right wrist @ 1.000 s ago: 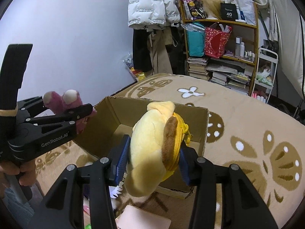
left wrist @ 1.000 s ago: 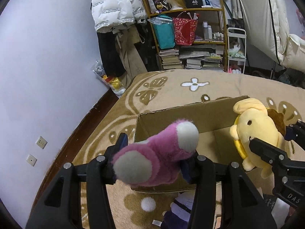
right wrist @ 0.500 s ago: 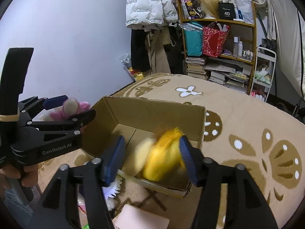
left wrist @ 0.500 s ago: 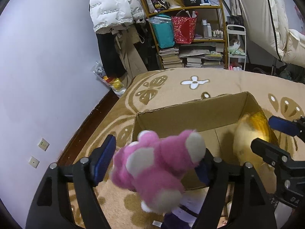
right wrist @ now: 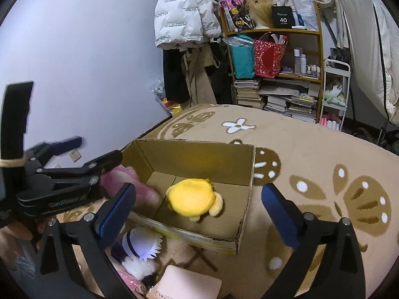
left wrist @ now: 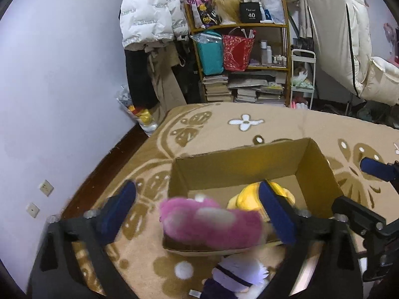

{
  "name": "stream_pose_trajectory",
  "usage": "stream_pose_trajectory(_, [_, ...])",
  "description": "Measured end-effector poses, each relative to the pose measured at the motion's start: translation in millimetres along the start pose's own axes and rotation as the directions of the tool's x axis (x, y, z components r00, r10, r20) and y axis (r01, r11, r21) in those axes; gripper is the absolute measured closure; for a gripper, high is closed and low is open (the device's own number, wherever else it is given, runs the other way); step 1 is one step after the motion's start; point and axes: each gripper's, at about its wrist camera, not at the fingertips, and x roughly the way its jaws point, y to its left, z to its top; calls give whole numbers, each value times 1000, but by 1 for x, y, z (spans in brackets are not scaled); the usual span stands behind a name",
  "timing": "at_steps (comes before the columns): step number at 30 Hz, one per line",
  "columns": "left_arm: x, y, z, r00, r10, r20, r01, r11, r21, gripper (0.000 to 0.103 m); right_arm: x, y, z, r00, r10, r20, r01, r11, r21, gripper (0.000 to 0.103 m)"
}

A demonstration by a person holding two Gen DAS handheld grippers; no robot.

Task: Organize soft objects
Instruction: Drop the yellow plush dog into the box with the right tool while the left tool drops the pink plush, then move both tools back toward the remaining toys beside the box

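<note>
A blurred pink plush (left wrist: 212, 221) drops over the near rim of the open cardboard box (left wrist: 237, 167); from the right wrist it (right wrist: 124, 182) shows at the box's left corner. My left gripper (left wrist: 195, 185) has its jaws wide apart and closing, the pads not touching the plush between them. The yellow plush (right wrist: 192, 196) lies on the box (right wrist: 199, 159) floor. Above it my right gripper (right wrist: 198, 186) is opening wide, with nothing held. The left gripper (right wrist: 96, 148) shows at the box's left, the right gripper (left wrist: 351, 184) at its right.
The box sits on a tan patterned rug (right wrist: 311, 149). A white and purple plush (right wrist: 139, 244) and a pink flat item (right wrist: 189, 284) lie in front of the box. A cluttered shelf (left wrist: 244, 57), hanging coats and a wall stand behind.
Both grippers let go. The left jaws spread and the pink plush fell toward the box's near edge. The right jaws spread and the yellow plush dropped onto the box floor.
</note>
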Motion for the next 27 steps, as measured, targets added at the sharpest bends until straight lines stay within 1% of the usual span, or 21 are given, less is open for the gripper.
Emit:
stream_pose_trajectory(1, [4,0,-1,1000,-3,-21,3,1000,-1,70,0,0,0,1000,2,2,-2,1000,1,0])
stream_pose_trajectory(2, [12,1,-2,998,-9,-67,8,1000,-10,68,-1,0,0,1000,5,1,-5,1000,4,0])
stream_pose_trajectory(3, [21,5,-3,992,-49,-120,45,998,-42,67,0,0,-1,1000,7,0,-7,1000,6,0])
stream_pose_trajectory(4, [25,9,-7,987,-82,-137,72,994,-77,67,-1,-1,-2,1000,9,0,-9,1000,8,0])
stream_pose_trajectory(5, [28,12,-10,986,-80,-145,66,993,-96,67,0,-1,-2,1000,11,0,-11,1000,9,0])
stream_pose_trajectory(8, [30,13,-12,989,-54,-136,43,995,-88,67,2,-2,-3,1000,10,-6,-10,1000,10,0])
stream_pose_trajectory(11, [27,15,-11,990,-64,-127,51,994,-100,65,4,-3,-4,1000,7,-10,-7,1000,11,0])
stream_pose_trajectory(12, [26,15,-11,990,-61,-124,48,994,-101,59,5,-4,-4,1000,6,-12,-6,1000,13,0])
stream_pose_trajectory(13, [25,15,-10,990,-55,-126,43,994,-97,47,5,-5,-4,1000,5,-17,-4,1000,18,0])
stream_pose_trajectory(14, [23,15,-10,991,-49,-127,37,995,-94,41,6,-6,-4,1000,5,-20,-4,1000,24,0])
stream_pose_trajectory(18, [11,18,-7,995,-18,-101,9,996,-89,40,4,-5,-3,1000,2,-23,-2,1000,26,0])
stream_pose_trajectory(23, [-10,22,-7,994,-20,-111,9,995,-95,37,-6,-1,-5,999,-2,-38,3,1000,22,0])
stream_pose_trajectory(27, [-27,26,-15,992,-27,-125,11,992,-123,33,-21,5,-12,999,-22,-46,22,1000,11,0])
